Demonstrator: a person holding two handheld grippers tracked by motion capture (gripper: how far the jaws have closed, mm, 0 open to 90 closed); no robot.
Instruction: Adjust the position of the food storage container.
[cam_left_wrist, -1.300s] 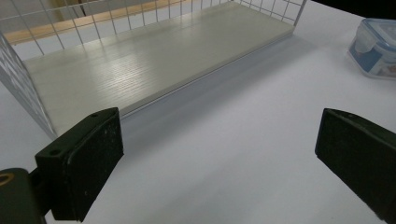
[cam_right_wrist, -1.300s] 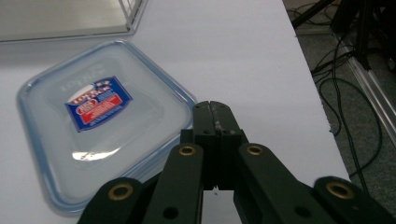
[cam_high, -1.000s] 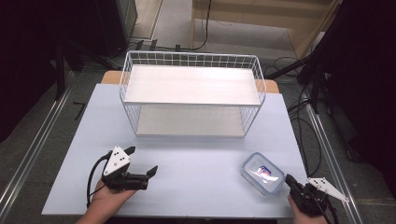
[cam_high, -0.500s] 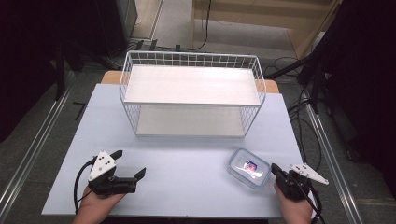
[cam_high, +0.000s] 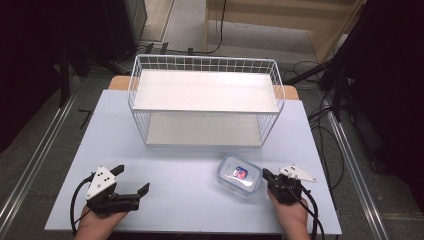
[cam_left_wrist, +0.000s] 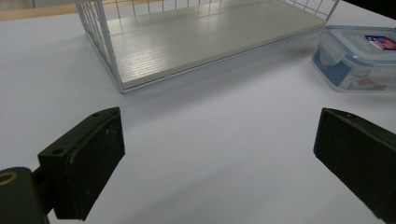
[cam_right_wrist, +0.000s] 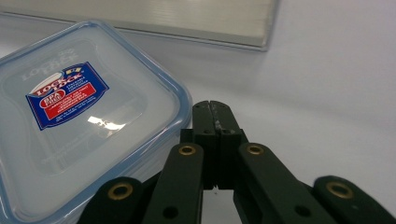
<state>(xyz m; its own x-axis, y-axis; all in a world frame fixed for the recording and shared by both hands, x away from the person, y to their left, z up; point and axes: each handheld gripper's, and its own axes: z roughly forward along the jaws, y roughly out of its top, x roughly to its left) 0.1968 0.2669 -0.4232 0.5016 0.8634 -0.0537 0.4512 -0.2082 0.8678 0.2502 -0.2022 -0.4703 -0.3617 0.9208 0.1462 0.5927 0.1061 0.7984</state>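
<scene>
Sitting just beside clenched right hand-held gripper (cam_high: 265, 174): lidded container (cam_high: 239, 174); left hand-held gripper (cam_high: 132, 180) released.

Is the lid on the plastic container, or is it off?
On. The container sits upright on the table with its blue-rimmed lid seated flat on top, label facing up. Whether the side latches are snapped down cannot be told.

I count one white wire rack (cam_high: 205, 102) with two shelf boards in it, one clear lidded container (cam_high: 239, 174) with one label on its lid, and my two tools: the left tool (cam_high: 134, 180) and the right tool (cam_high: 266, 175).
</scene>
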